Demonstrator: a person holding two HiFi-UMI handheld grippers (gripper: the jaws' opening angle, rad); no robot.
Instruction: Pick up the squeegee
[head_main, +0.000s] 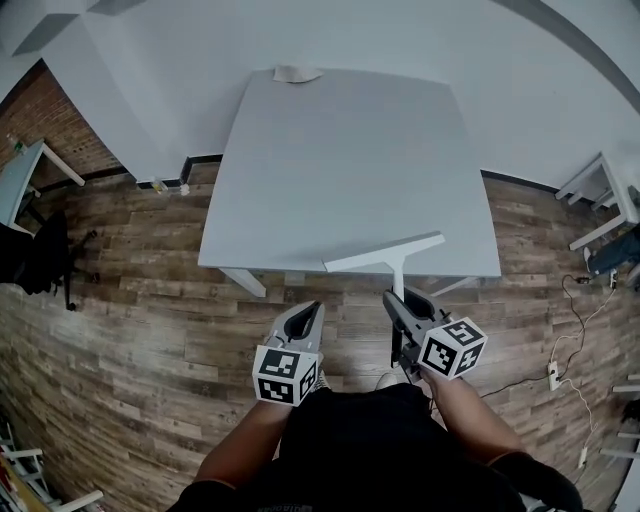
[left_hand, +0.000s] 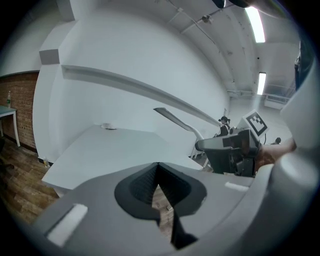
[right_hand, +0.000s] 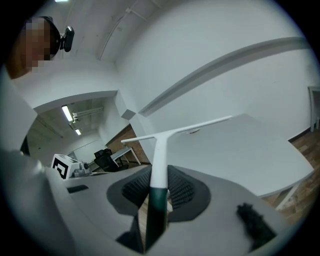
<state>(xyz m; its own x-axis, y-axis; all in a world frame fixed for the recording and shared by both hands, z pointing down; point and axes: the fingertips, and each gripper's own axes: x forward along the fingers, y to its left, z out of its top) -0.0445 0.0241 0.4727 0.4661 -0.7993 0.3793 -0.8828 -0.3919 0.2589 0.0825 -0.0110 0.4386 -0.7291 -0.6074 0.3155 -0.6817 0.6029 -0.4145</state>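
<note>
Right gripper (head_main: 396, 299) pinching the handle of the white squeegee (head_main: 385, 254), blade over the near edge of the white table (head_main: 340, 150), left gripper (head_main: 314, 309) beside it, jaws pressed together, empty

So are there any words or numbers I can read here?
None can be read. The left gripper and right gripper carry cubes with black-and-white square markers: patterns, not letters. The white T-shaped squeegee with the dark handle shows no print.
</note>
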